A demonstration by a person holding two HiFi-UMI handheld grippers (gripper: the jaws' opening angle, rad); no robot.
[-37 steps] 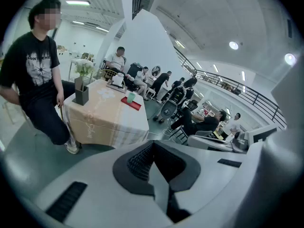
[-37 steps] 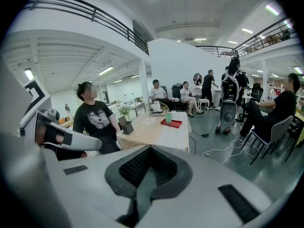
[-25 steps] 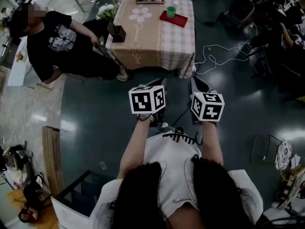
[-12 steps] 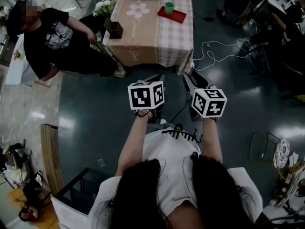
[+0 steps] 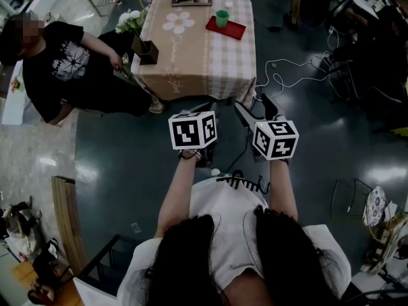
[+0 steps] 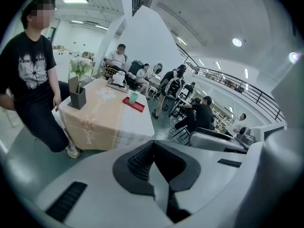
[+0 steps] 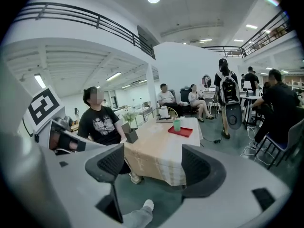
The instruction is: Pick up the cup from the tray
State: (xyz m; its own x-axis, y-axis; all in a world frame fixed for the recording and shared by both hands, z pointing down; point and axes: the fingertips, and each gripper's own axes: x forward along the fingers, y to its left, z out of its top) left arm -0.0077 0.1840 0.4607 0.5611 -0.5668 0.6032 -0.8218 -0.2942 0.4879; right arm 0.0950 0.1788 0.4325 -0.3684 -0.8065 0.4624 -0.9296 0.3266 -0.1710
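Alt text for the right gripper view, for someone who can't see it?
The right gripper, jaws opening with nothing between them, faces a cloth-covered table across the floor. A green cup stands on a red tray near the table's far right edge; a person in a black T-shirt is at its left.

**Table ahead, cup at its far right**

The table point(image 5: 197, 56) stands ahead on the floor. The tray point(image 5: 234, 30) lies at the table's far right corner, and the cup point(image 5: 221, 18) stands on it. A low stand point(image 5: 204, 1) sits at the far edge, left of the tray. A flower holder point(image 5: 145, 48) sits at the left edge, with a seated person point(image 5: 57, 69) beside it.
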